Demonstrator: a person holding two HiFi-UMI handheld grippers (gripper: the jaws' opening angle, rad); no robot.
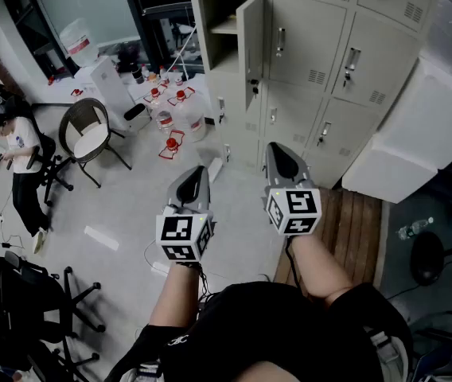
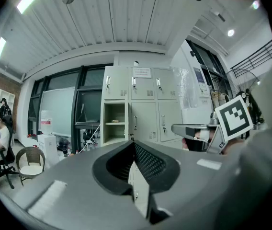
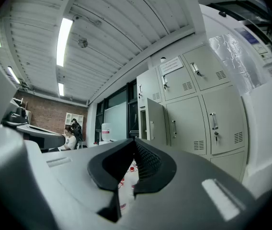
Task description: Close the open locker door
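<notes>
A bank of beige lockers (image 1: pixel 329 46) stands ahead of me. One upper-left compartment (image 1: pixel 222 30) is open, and its door (image 1: pixel 250 50) swings out toward me. Both grippers are held well short of the lockers, over the floor. My left gripper (image 1: pixel 198 172) is shut with nothing in it, and my right gripper (image 1: pixel 278 151) is shut and empty too. In the left gripper view the shut jaws (image 2: pixel 133 145) point at the open compartment (image 2: pixel 114 123). In the right gripper view the shut jaws (image 3: pixel 133 145) point below the open door (image 3: pixel 155 123).
Red-capped containers (image 1: pixel 170 126) sit on the floor left of the lockers. A round chair (image 1: pixel 91 138) and a seated person (image 1: pixel 19 146) are further left. A large white box (image 1: pixel 425 126) stands right of the lockers, above a wooden platform (image 1: pixel 353 221). An office chair (image 1: pixel 35 293) is near left.
</notes>
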